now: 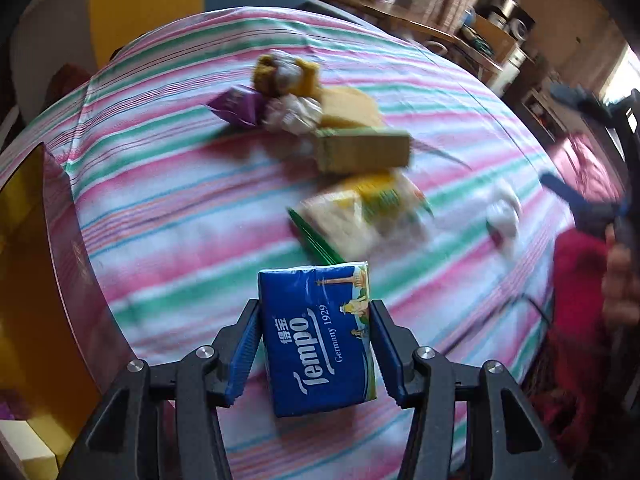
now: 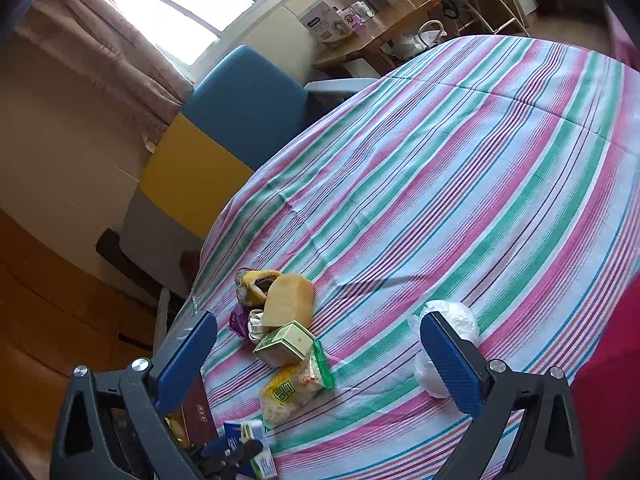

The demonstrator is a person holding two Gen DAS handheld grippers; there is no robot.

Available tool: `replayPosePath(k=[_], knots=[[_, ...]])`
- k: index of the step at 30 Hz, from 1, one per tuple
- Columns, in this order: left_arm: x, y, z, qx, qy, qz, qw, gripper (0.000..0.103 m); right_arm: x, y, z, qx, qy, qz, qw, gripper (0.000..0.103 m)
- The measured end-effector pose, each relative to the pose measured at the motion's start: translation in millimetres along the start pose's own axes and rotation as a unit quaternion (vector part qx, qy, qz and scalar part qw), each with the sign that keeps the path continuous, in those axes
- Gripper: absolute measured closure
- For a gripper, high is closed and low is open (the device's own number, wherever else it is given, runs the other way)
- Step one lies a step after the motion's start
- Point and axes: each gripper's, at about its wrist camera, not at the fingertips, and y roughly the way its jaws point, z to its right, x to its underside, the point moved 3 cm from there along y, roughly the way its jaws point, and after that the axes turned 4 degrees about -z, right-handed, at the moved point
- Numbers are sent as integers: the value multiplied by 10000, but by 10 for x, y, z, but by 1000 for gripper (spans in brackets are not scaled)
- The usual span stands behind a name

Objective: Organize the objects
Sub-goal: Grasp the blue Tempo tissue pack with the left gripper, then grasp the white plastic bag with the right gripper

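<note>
My left gripper is shut on a blue Tempo tissue pack and holds it above the striped cloth; the pack also shows in the right wrist view. Ahead lie a snack bag, a green-and-tan box, a yellow sponge block, a crumpled white wad, a purple packet and a yellow-brown bundle. My right gripper is open and empty, high over the same pile, with the box and snack bag below it.
A dark red box with a yellow inside stands at the left edge of the striped table. A crumpled clear plastic bag lies to the right. Blue and yellow chairs stand behind the table.
</note>
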Motion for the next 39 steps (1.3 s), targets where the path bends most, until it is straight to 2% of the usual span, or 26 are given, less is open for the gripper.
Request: replayPosePath(k=[3,5,7,10,12,14,20,21,22,24,26,28,32,35,39], knots=[[122,71,85,-51,170,-15,9998,50,-2,11,18,83,57,-44,9999,1],[136,112,69,-128,218,38,9997,50,-1,68,27,237,60,-245,9994,2],[133,124,49,-114,240,52,9996,50,1,136,39,529,3,-483,9974,14],[102,173,29,-68,254,89,9996,50,-7,204,104,1193,-19,-700,9904,30],[193,116,3,-49,246,124,9996,50,-19,260,203,1561,166,-833,9841,32],[200,112,-7,-35,229,159,9996,50,-24,346,269,1748,284,-1033,9788,32],[215,116,7,0,238,276,9993,50,-33,532,325,2461,196,-1255,9609,31],[217,113,4,3,236,283,9993,50,-25,583,343,2521,199,-1353,9580,31],[216,107,-4,16,224,289,9993,50,-9,652,351,2519,167,-1488,9561,41],[213,84,-17,40,142,301,9994,50,38,786,336,2498,13,-1704,9532,67],[246,37,-27,104,112,318,9994,51,71,840,302,2633,-153,-1641,9505,68],[285,-15,-40,229,32,333,9992,51,74,831,245,2424,-252,-1509,9580,68],[381,-224,-35,391,4,494,9980,51,64,823,197,2401,-469,-1381,9597,68],[417,-423,-64,512,-86,673,9964,51,118,936,168,2427,-619,-1622,9544,68],[438,-721,-244,630,-314,960,9929,51,173,1006,104,2586,-879,-1685,9471,67]])
